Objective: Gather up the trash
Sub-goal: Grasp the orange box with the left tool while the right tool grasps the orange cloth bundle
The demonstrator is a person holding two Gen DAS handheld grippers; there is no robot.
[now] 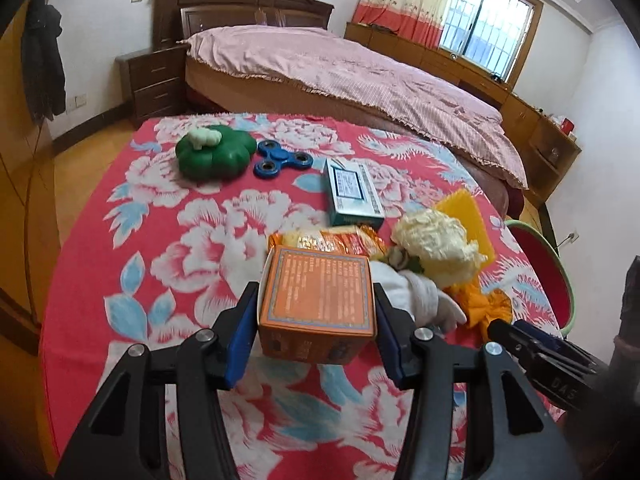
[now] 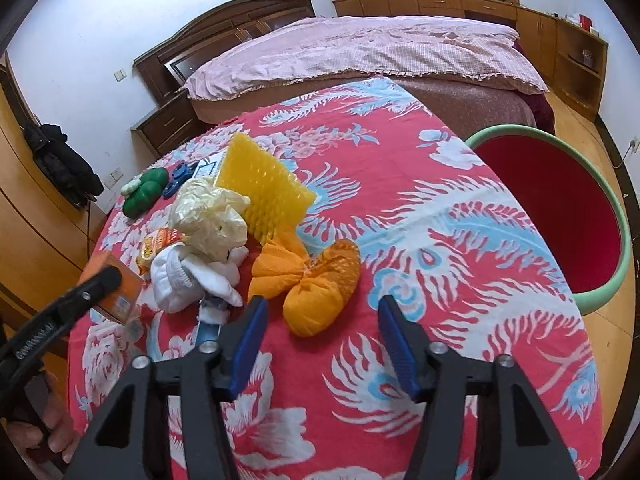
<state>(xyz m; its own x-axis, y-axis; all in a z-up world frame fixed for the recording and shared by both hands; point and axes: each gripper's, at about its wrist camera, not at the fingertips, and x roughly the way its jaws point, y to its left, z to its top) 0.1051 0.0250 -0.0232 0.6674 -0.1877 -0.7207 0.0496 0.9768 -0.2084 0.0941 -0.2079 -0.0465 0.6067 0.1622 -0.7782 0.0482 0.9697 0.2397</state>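
Now you are clamping the orange box between the left gripper pads, lifting it clear of the tablecloth, while your right gripper is hovering empty, jaws apart, just short of the orange wad, presumably for the red bin.

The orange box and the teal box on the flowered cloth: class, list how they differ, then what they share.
The orange box is clamped between the left tool's pads, near the camera; the teal box lies free on the tablecloth, farther back by the blue spinner. The orange box's top face is filled with print; the teal box's top carries a framed label. Both are small printed cartons.
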